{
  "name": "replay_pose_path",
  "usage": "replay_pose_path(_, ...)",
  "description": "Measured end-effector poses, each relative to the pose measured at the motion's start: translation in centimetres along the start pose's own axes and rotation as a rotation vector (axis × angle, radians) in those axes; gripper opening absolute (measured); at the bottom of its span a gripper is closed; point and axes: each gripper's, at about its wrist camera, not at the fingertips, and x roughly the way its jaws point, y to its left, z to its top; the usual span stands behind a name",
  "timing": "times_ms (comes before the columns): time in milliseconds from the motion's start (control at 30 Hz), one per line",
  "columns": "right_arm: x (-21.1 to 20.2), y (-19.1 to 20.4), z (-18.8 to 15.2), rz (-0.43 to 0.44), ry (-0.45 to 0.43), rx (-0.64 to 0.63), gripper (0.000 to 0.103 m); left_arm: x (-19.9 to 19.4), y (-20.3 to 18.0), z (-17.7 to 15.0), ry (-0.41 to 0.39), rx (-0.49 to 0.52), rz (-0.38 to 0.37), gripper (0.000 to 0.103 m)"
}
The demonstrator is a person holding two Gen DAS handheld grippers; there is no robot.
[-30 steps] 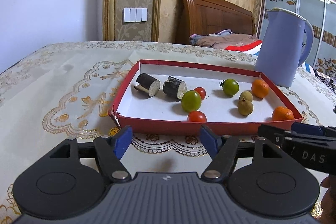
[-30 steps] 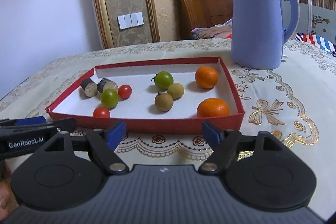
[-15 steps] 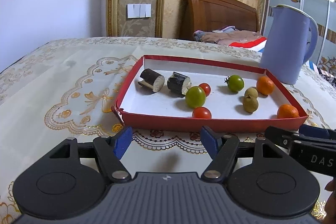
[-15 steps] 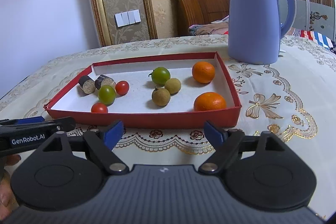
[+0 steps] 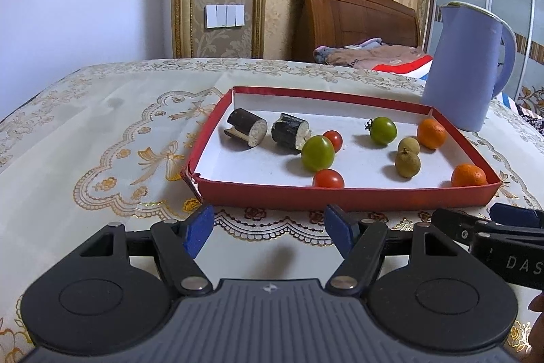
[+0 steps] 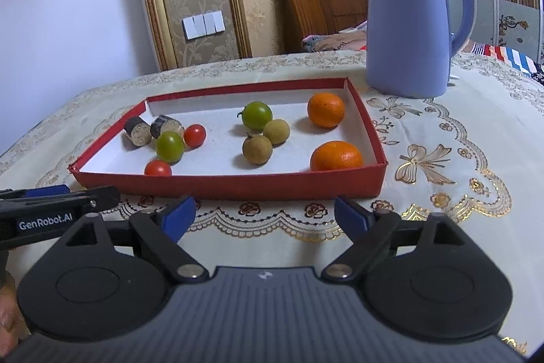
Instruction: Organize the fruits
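The counter (image 5: 102,131) fills the lower frame, a kettle (image 6: 408,22) at upper right. Mid-frame sits the red tray (image 6: 238,184) holding all the fruit: two oranges (image 6: 325,109) at right, two green tomatoes (image 6: 257,115), two longans (image 6: 257,149) at centre, two cane pieces (image 5: 246,127) at left, two red tomatoes (image 6: 194,135). Like kinds sit roughly near each other, so sorting may be finished or pending. The left gripper (image 5: 268,228) and right gripper (image 6: 263,216) hover at bottom, jaws spread, empty. Any grasp should straddle round fruit squarely, lest it roll.
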Motion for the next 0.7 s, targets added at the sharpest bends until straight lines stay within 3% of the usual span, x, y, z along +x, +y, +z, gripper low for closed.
replay_pose_path(700,0.22,0.11,-0.09,-0.004,0.011,-0.009,0.091,0.39,0.25,-0.07,0.021,0.001,0.003,0.071)
